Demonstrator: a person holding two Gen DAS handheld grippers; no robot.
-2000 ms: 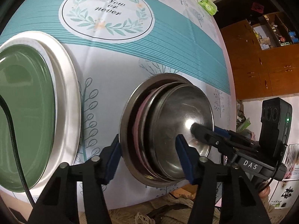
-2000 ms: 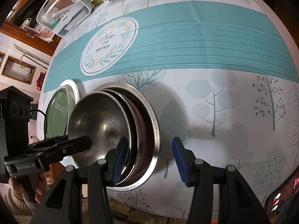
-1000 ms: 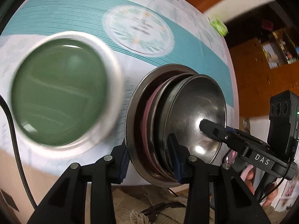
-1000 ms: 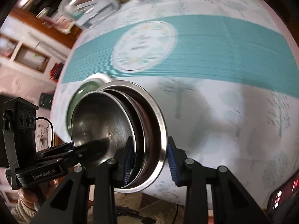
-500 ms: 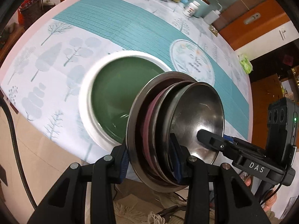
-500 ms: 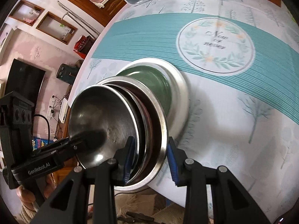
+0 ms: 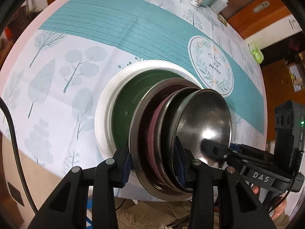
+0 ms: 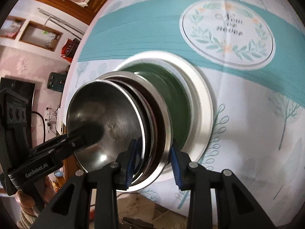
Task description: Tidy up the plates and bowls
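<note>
Left wrist view: our left gripper [image 7: 154,162] clamps the near rim of the nested bowl stack [image 7: 181,133], hanging over the green plate [image 7: 124,110]; we should lower level.

Right wrist view: our right gripper [image 8: 152,162] holds the opposite rim; release together once centred.

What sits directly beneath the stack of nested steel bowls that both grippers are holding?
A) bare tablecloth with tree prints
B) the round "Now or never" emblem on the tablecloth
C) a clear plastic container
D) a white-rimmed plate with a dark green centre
D: the stack of nested steel bowls, clamped by the left gripper and the right gripper, hangs over the white-rimmed plate with a dark green centre.
</note>
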